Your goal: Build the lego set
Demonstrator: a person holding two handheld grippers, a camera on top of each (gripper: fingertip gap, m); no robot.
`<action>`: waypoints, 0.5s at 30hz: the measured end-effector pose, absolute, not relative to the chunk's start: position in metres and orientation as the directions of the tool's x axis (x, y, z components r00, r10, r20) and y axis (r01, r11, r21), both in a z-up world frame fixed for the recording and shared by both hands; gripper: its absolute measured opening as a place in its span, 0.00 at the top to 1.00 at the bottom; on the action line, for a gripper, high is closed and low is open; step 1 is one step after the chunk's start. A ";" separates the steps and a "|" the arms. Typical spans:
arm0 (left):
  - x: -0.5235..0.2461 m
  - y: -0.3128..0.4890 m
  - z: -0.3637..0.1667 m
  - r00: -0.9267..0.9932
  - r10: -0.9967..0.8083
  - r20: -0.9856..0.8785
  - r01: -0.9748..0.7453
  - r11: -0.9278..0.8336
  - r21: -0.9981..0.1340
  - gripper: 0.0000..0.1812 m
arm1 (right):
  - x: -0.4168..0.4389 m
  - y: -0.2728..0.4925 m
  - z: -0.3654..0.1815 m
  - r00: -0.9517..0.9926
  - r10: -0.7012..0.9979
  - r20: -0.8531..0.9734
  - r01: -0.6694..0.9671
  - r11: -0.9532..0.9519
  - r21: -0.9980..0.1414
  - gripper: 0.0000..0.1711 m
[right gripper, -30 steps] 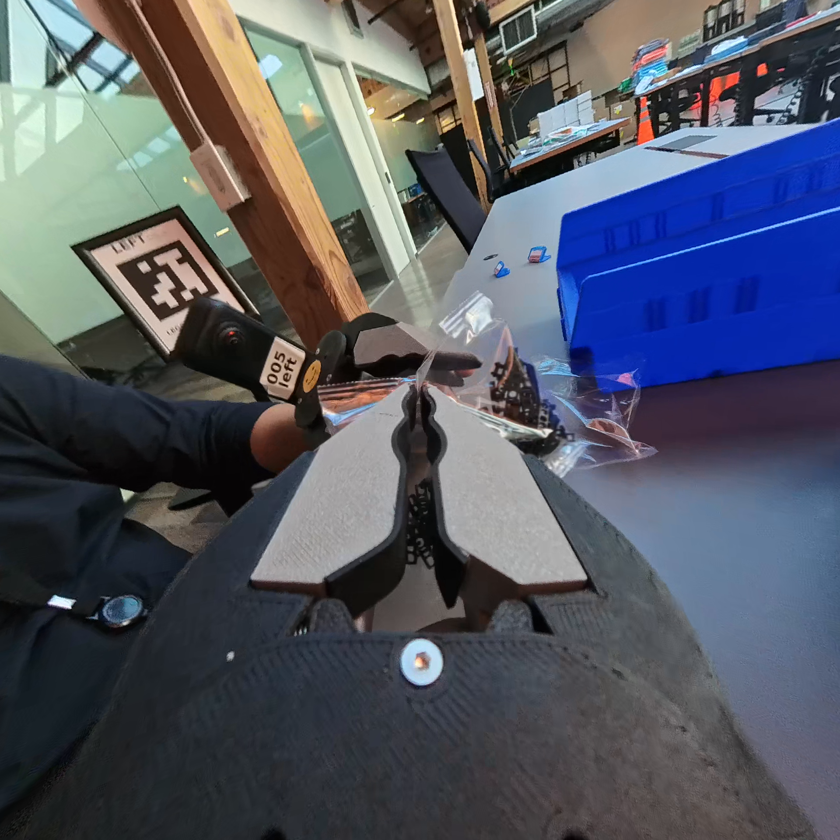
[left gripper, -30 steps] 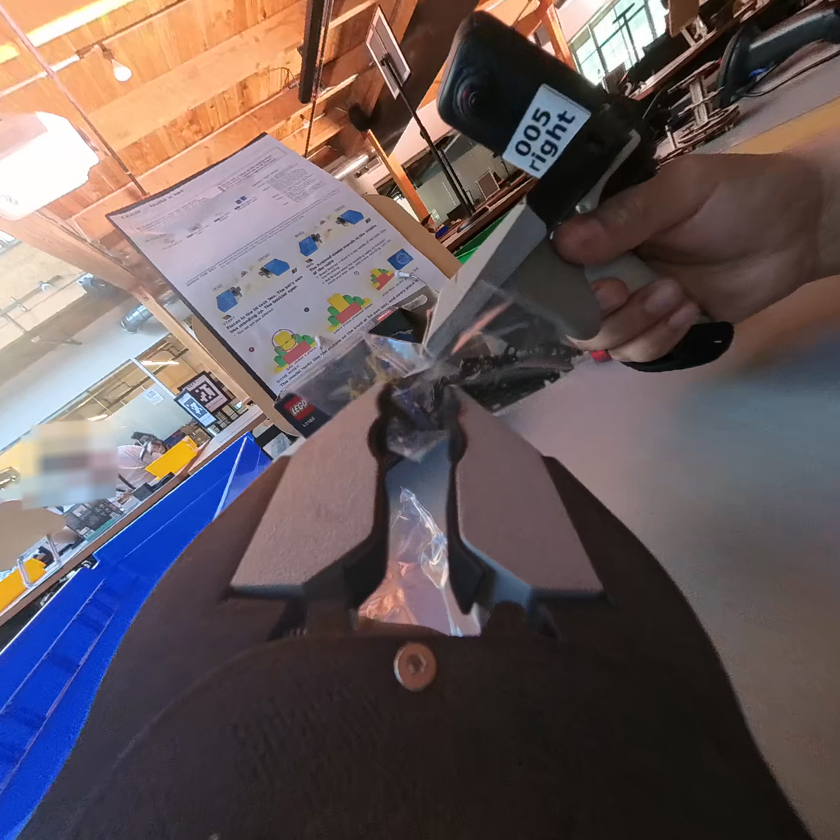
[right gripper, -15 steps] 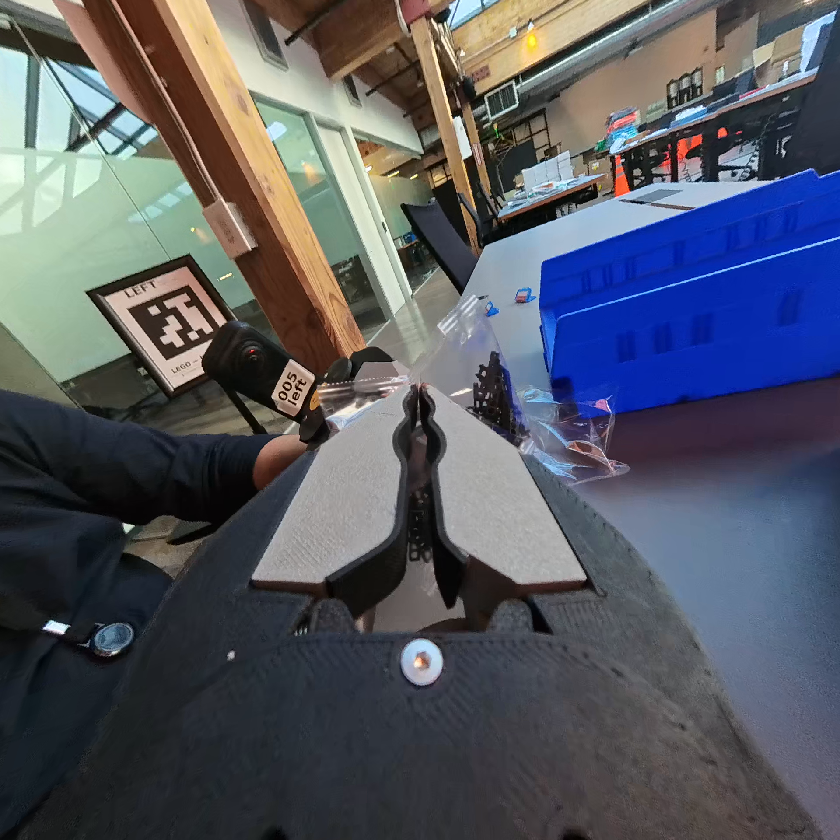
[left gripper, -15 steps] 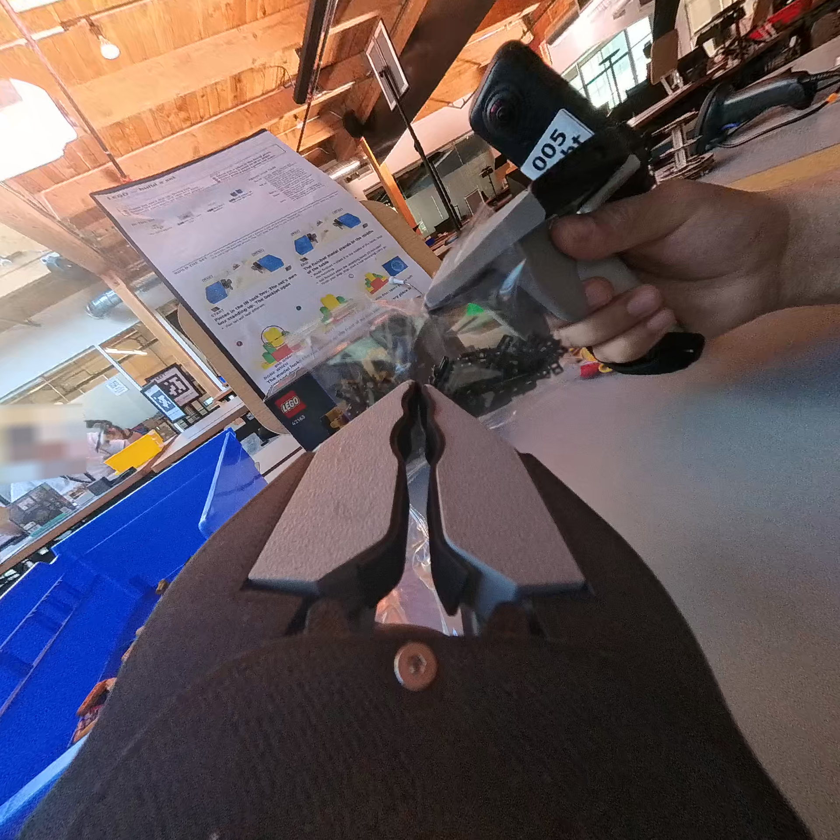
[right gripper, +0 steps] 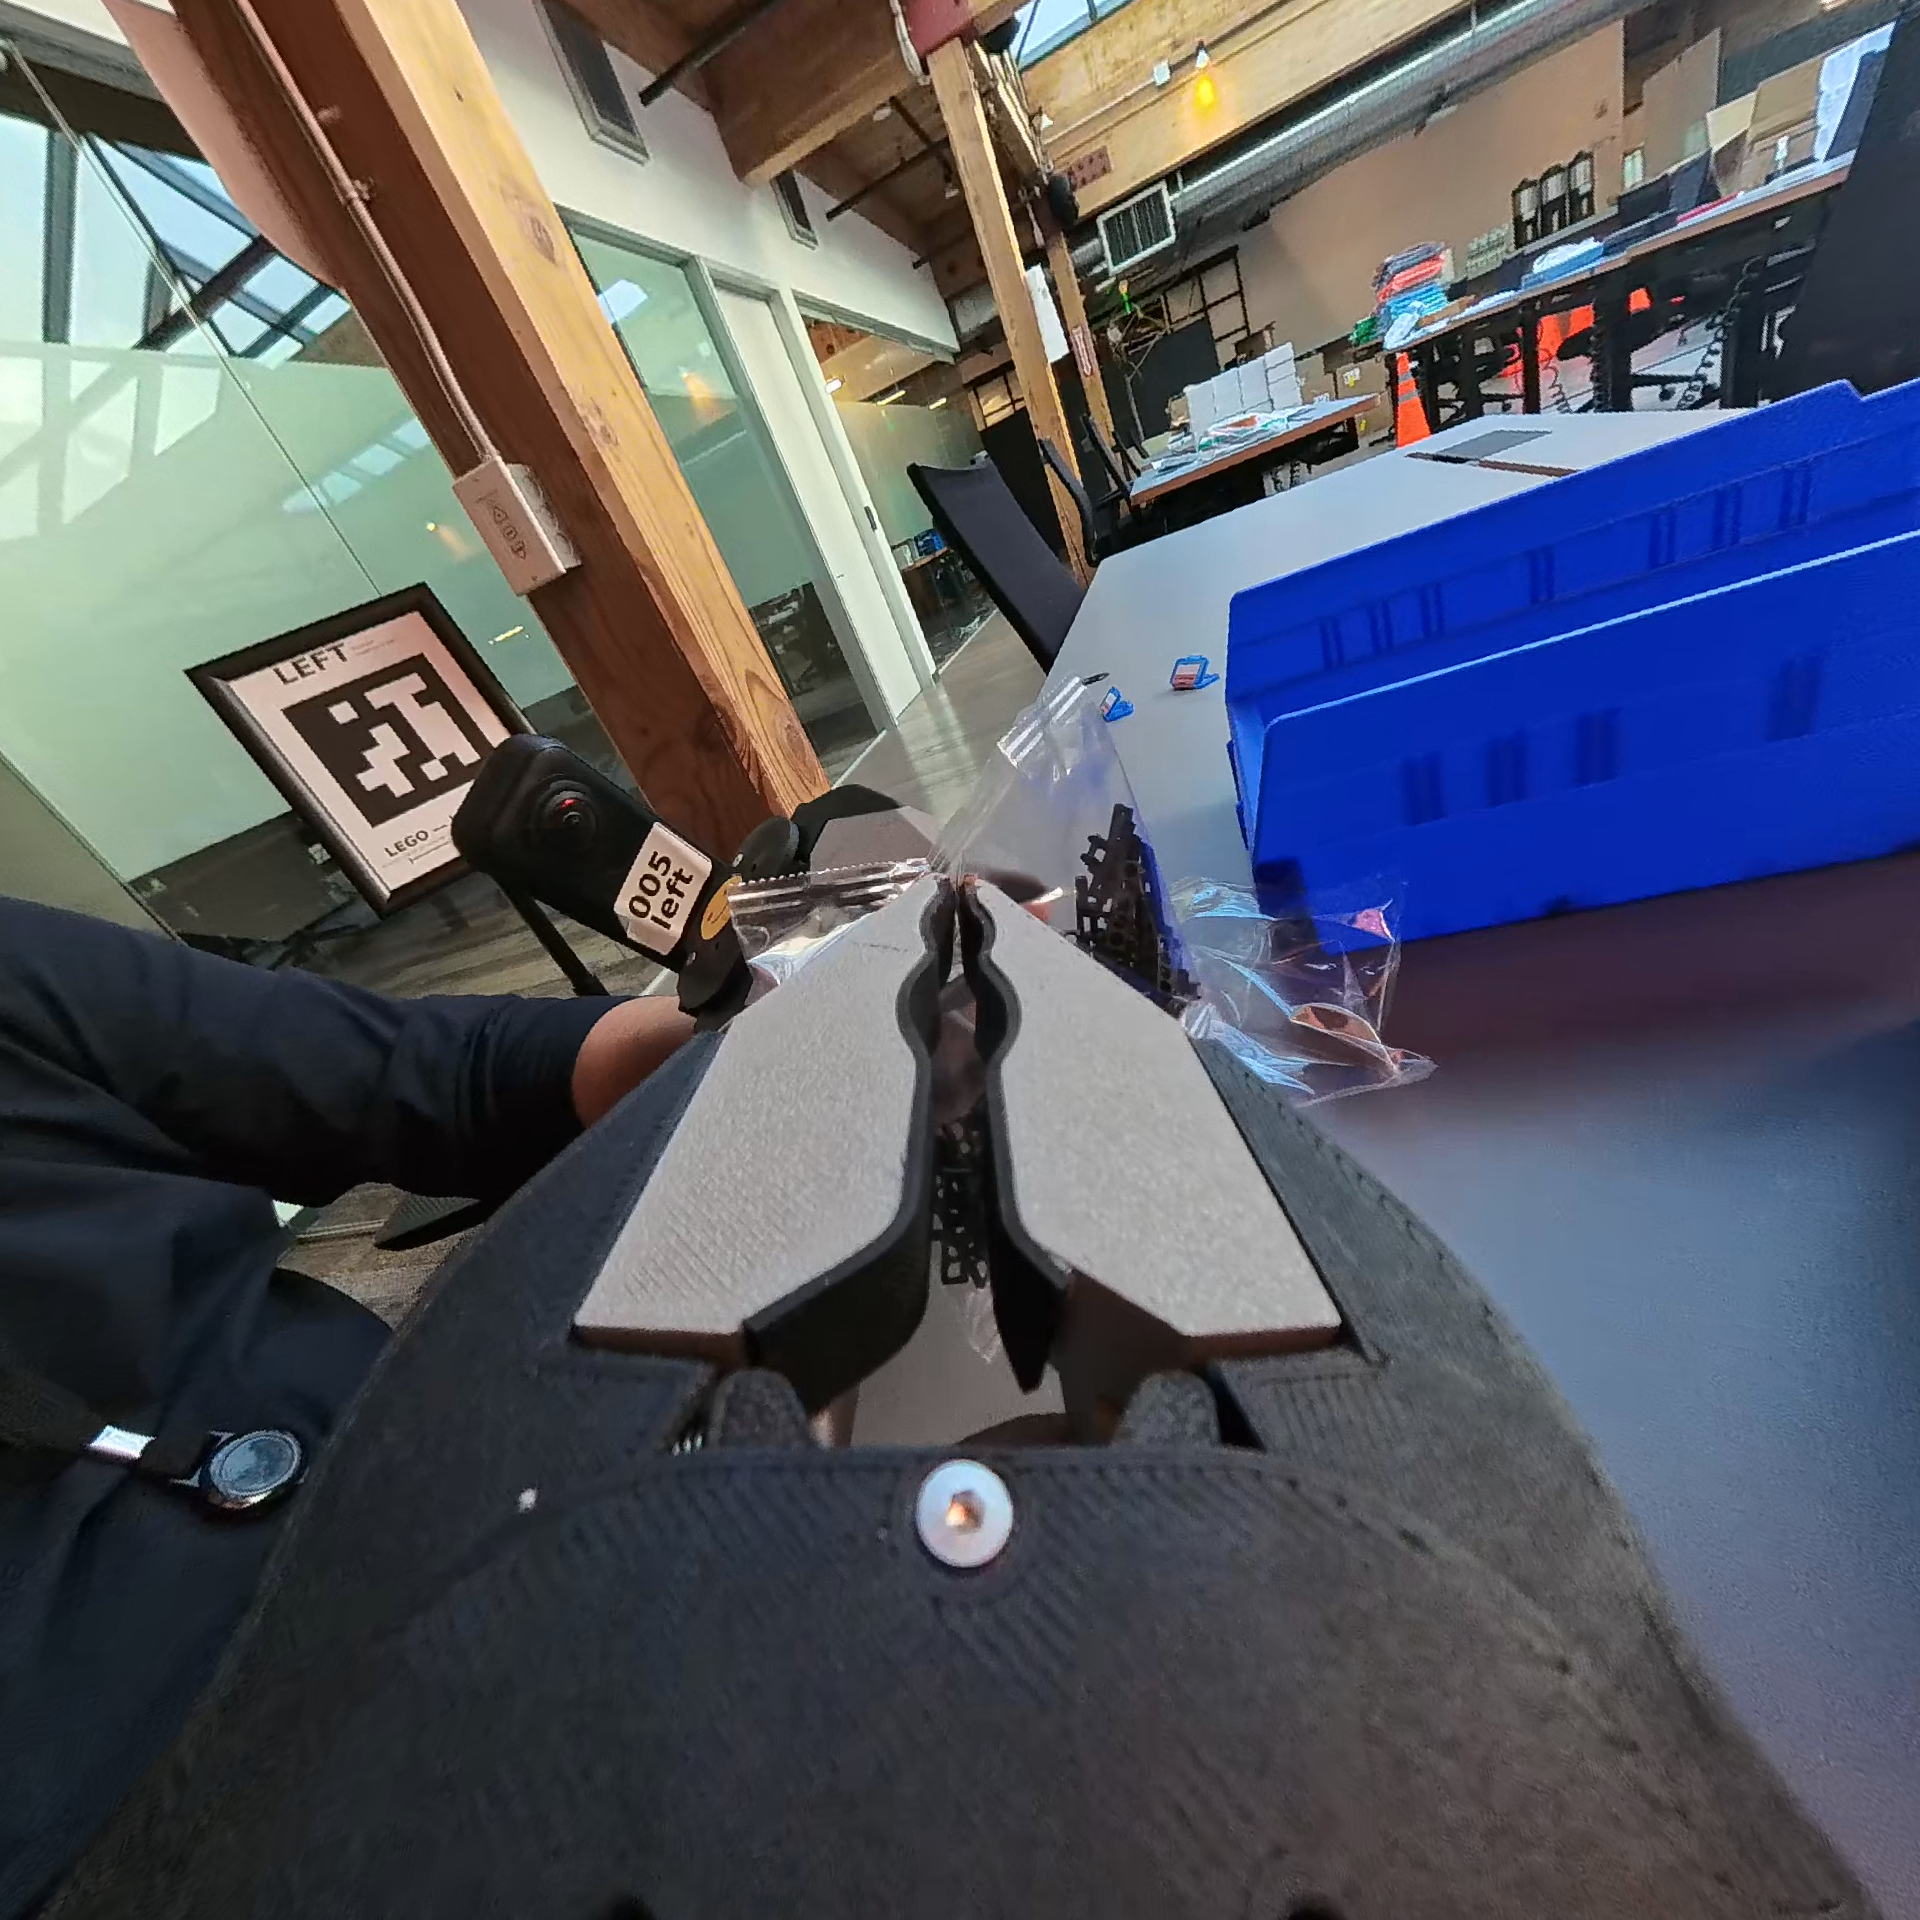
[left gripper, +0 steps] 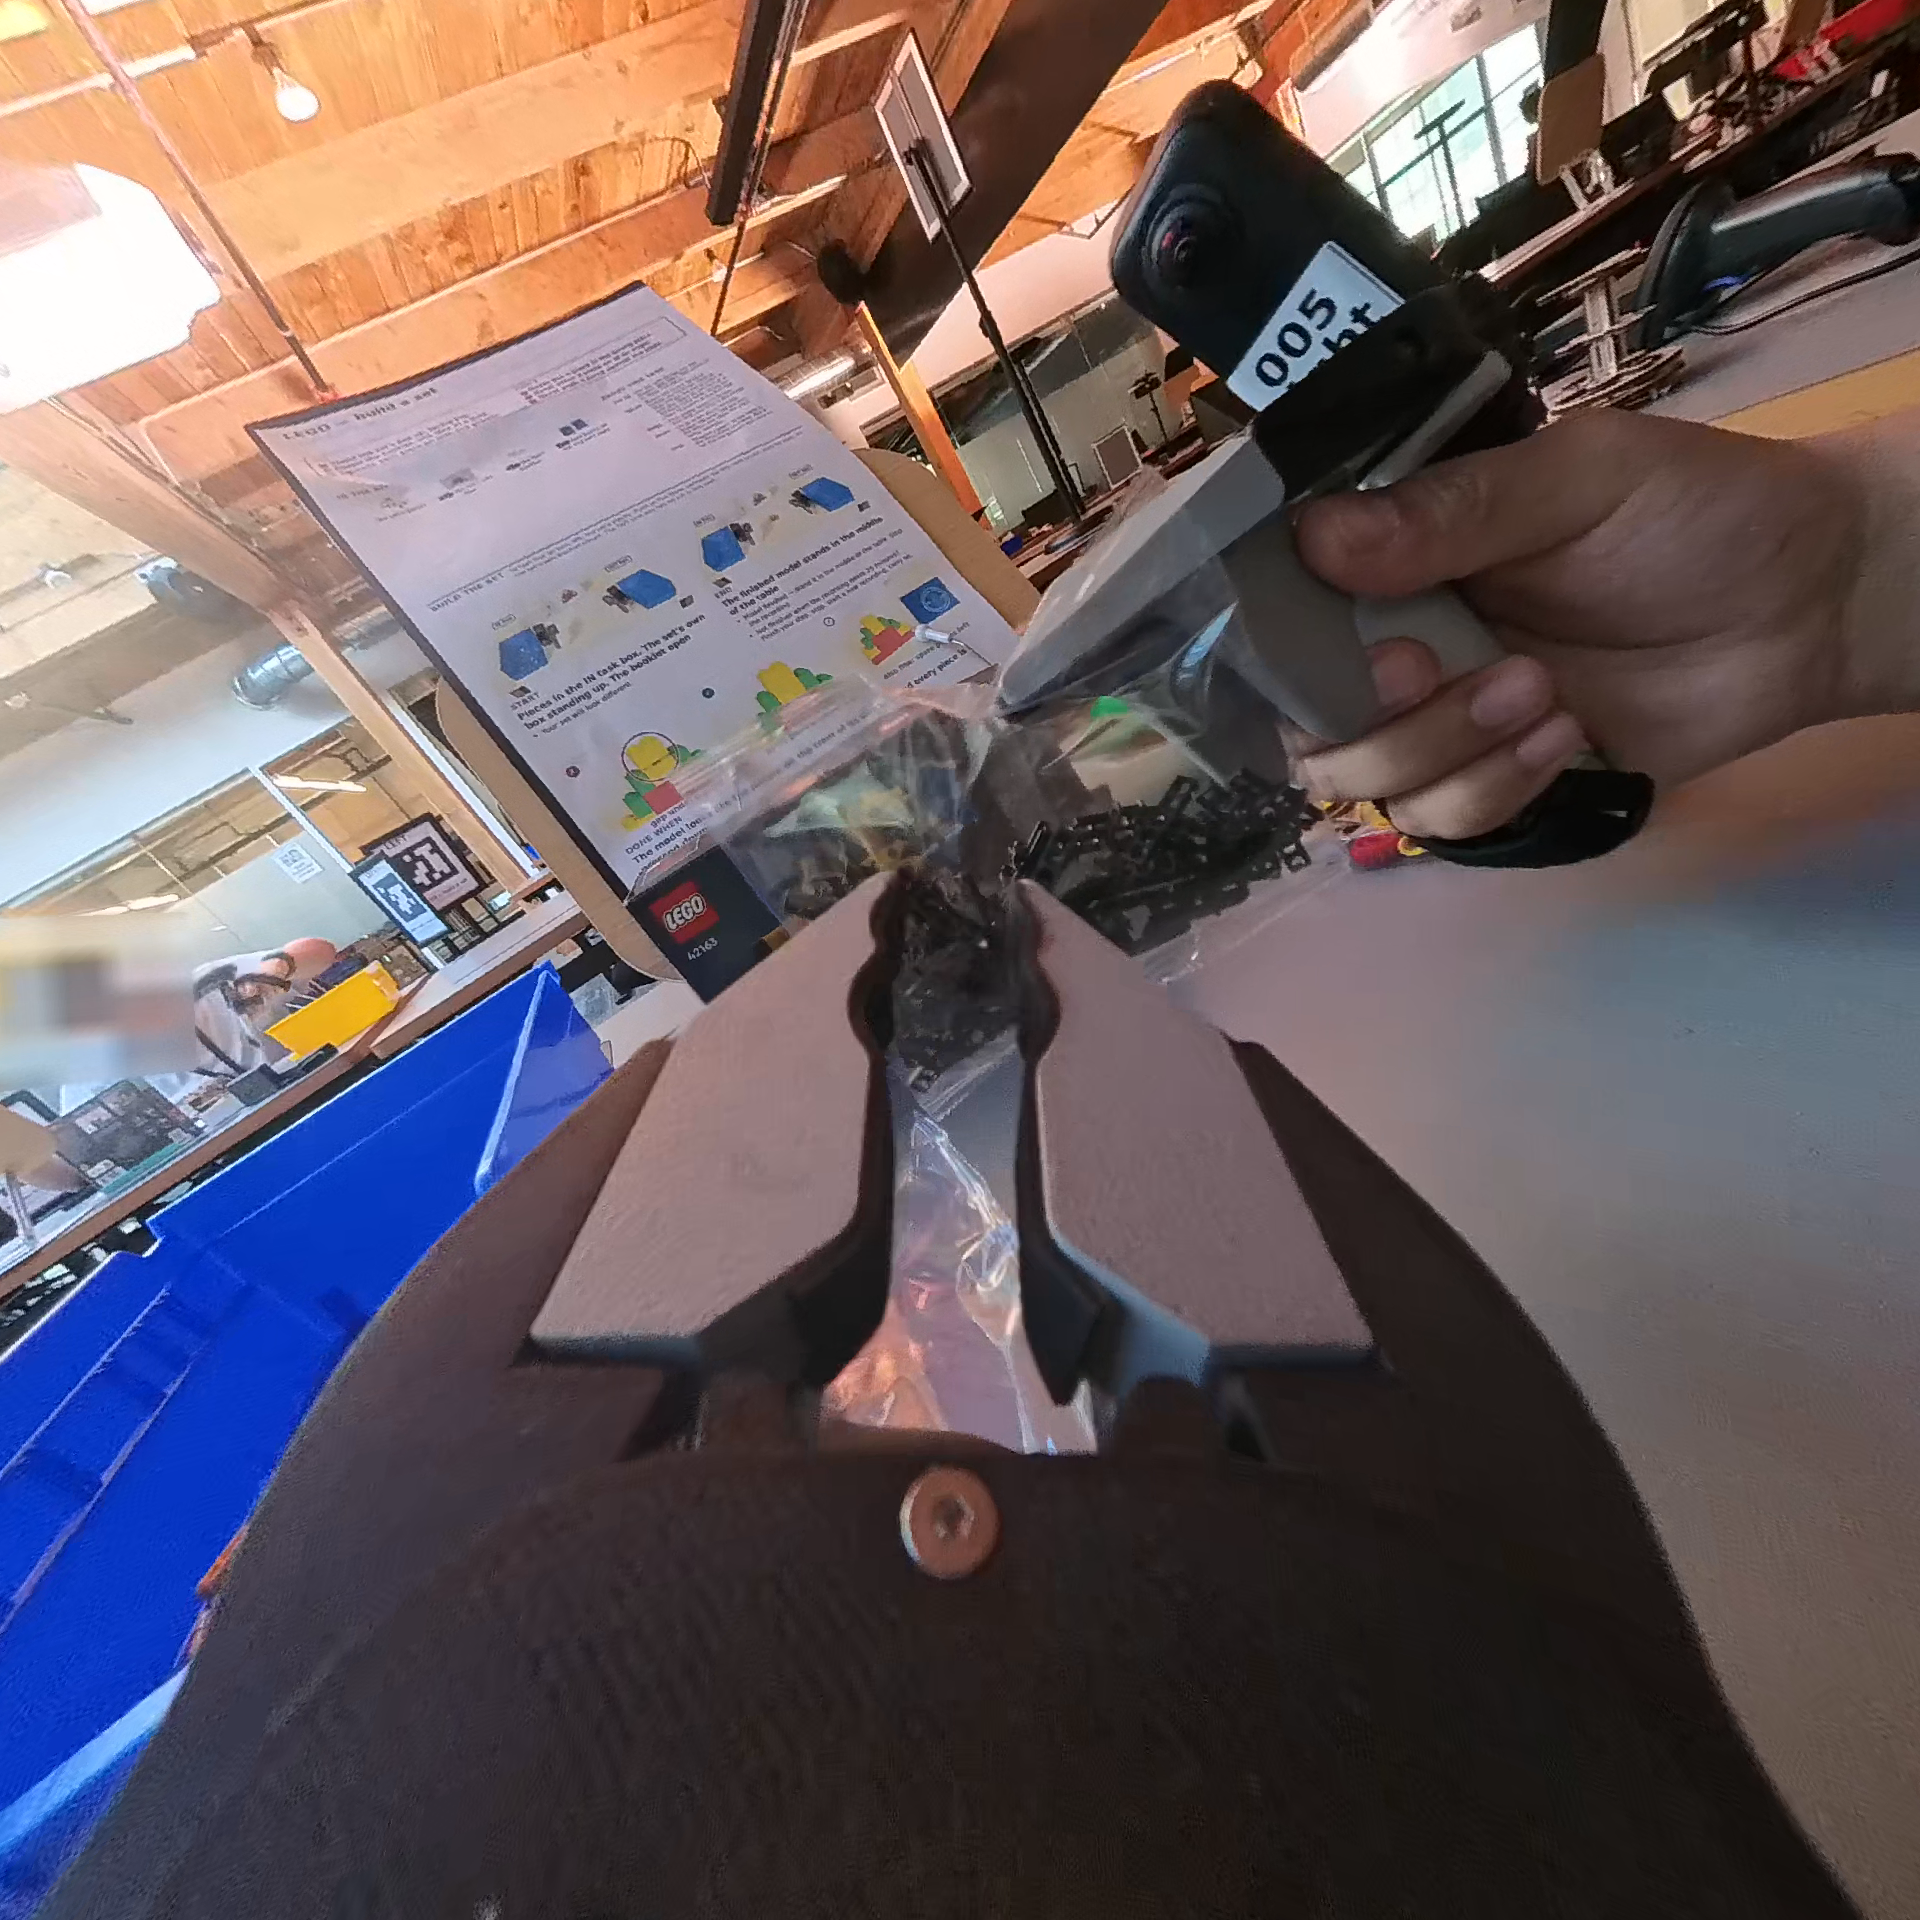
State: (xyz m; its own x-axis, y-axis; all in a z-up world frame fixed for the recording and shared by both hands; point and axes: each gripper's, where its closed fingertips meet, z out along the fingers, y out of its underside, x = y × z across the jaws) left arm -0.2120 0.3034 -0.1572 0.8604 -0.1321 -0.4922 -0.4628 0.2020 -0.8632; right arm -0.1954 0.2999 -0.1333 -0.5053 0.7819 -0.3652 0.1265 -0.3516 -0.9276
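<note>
A clear plastic bag (left gripper: 1174,831) of black lego pieces hangs between my two grippers, just above the grey table. My left gripper (left gripper: 956,904) is closed on one side of the bag, with bunched plastic and black pieces between its tips. My right gripper (right gripper: 961,899) is shut on the bag's (right gripper: 1122,883) top edge. In the left wrist view the right gripper (left gripper: 1008,707) pinches the bag from the upper right, with a hand on its handle. In the right wrist view the left gripper (right gripper: 862,826) sits just beyond my fingertips, partly hidden by plastic.
A blue bin (right gripper: 1558,727) stands on the table, to the left in the left wrist view (left gripper: 260,1299). An instruction sheet (left gripper: 623,582) stands behind a black lego box (left gripper: 696,914). Another clear bag (right gripper: 1299,977) lies beside the bin. Small red and yellow pieces (left gripper: 1371,847) lie under the hand. Only a small space, under 4 cm, lies between the two pairs of fingers.
The left gripper's fingers stand wider apart than half a second ago, with more bag bunched between them. The right gripper has lifted and pulled slightly away, stretching the bag's top.
</note>
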 end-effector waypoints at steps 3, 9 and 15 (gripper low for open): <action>-0.211 0.304 -0.158 0.862 -0.145 -0.485 -0.455 0.196 -0.868 0.83 | -0.195 0.298 -0.133 -0.513 0.776 -0.368 0.128 -0.354 -0.926 1.00; -0.209 0.304 -0.160 0.853 -0.146 -0.501 -0.473 0.189 -0.861 0.77 | -0.198 0.290 -0.138 -0.521 0.775 -0.357 0.152 -0.328 -0.933 1.00; -0.207 0.305 -0.163 0.840 -0.142 -0.524 -0.500 0.175 -0.848 0.78 | -0.197 0.285 -0.138 -0.543 0.759 -0.359 0.163 -0.324 -0.932 1.00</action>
